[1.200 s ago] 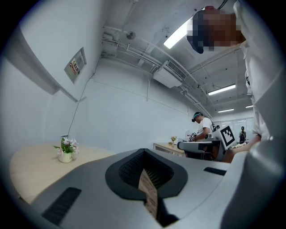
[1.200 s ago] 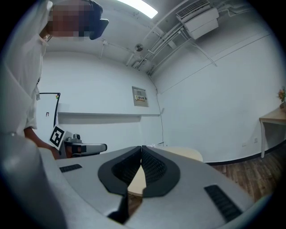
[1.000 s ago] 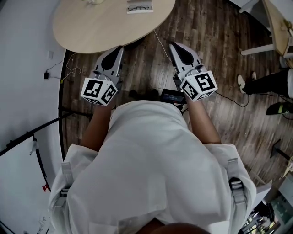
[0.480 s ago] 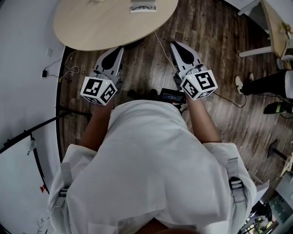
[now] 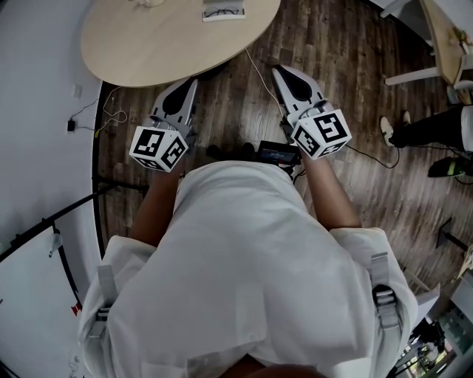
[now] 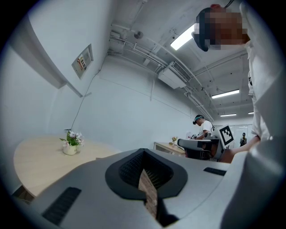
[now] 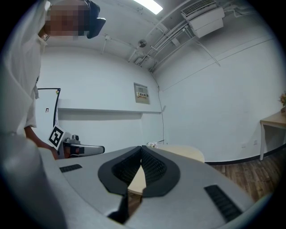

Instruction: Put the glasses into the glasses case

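The glasses [image 5: 224, 11], dark-framed, lie on a pale open glasses case [image 5: 223, 16] at the far edge of a round wooden table [image 5: 170, 40] in the head view. Both grippers hang over the floor, short of the table, close to my body. My left gripper [image 5: 192, 80] is shut and empty, its tip near the table's rim. My right gripper [image 5: 279, 71] is also shut and holds nothing. In the left gripper view the jaws [image 6: 143, 151] meet at the tip with the table to their left. In the right gripper view the jaws [image 7: 141, 148] are pressed together, the table just beyond.
A small flower pot [image 6: 70, 146] stands on the table. A thin cable [image 5: 262, 77] crosses the wooden floor. A white wall [image 5: 37, 148] runs along the left. Another person's legs [image 5: 432, 131] and a second table [image 5: 443, 37] are at the right.
Nothing has visibly moved apart from a slight shift of the head view; both grippers stay shut in the same places.
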Demonstrator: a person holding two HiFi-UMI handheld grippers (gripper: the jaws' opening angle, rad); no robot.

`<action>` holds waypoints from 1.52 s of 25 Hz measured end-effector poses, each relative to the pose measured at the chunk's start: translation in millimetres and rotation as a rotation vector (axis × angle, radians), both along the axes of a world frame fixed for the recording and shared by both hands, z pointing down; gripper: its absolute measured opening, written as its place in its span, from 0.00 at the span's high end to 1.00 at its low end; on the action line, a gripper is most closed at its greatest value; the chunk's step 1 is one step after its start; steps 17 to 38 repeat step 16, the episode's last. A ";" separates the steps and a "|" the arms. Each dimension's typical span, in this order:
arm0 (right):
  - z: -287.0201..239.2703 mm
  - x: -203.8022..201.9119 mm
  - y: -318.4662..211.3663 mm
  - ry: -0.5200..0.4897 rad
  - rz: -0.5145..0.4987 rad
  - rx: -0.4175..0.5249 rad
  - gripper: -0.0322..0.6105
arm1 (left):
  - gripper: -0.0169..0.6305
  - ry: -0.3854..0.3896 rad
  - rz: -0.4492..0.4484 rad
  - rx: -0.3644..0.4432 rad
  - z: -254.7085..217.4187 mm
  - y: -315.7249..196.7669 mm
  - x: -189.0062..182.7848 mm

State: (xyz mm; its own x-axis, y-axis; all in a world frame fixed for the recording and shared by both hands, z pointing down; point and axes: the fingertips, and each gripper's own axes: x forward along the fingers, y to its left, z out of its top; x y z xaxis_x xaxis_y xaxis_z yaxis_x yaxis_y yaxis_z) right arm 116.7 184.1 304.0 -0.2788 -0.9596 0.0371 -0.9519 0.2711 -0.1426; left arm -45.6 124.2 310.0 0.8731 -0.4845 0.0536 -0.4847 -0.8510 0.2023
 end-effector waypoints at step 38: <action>3.6 55.9 -17.7 -0.025 -0.003 0.007 0.91 | 0.96 0.043 -0.003 -0.025 1.6 -11.6 43.7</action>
